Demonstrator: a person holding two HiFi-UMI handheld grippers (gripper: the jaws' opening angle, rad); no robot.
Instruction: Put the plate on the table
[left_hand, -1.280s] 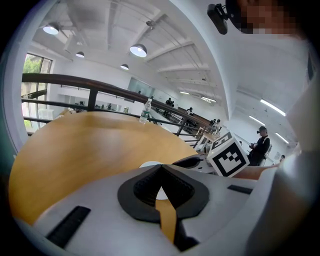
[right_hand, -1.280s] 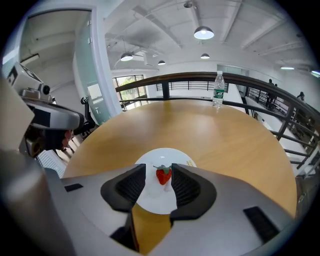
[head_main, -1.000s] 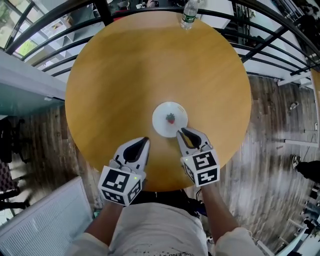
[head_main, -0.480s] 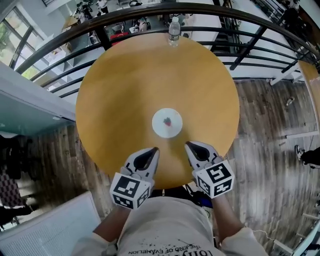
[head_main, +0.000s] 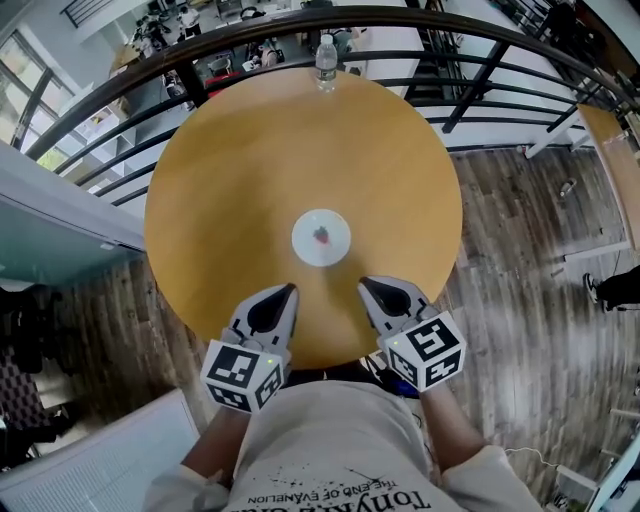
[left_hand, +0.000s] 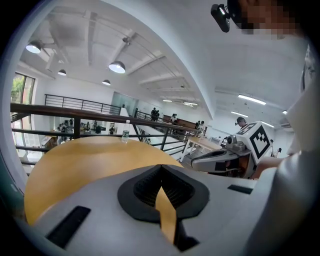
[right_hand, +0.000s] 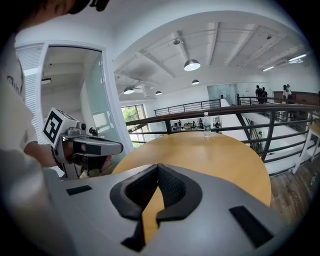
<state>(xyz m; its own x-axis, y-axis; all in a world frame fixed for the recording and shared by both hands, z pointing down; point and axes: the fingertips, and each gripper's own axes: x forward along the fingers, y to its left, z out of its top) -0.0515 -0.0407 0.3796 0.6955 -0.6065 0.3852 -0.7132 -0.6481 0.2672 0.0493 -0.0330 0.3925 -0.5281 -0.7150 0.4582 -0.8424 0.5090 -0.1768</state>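
Observation:
A small white plate (head_main: 321, 237) with a red mark at its centre lies flat near the middle of the round wooden table (head_main: 240, 170). Nothing touches it. My left gripper (head_main: 290, 289) hovers over the table's near edge, left of the plate, with its jaws together and empty. My right gripper (head_main: 364, 283) hovers at the near right of the plate, a short way off it, also shut and empty. In the left gripper view the jaws (left_hand: 161, 166) meet at the tip; in the right gripper view they (right_hand: 158, 166) meet too. The plate is hidden in both gripper views.
A clear water bottle (head_main: 326, 62) stands at the table's far edge, also seen as bottle (right_hand: 206, 125) and bottle (left_hand: 125, 134). A dark metal railing (head_main: 480, 90) curves round the far side. Wooden floor (head_main: 520, 230) lies to the right, a white panel (head_main: 90, 450) at the lower left.
The right gripper was at the plate's near rim; it has drawn back and risen with its jaws shut. The left gripper has risen too. The plate stays on the table.

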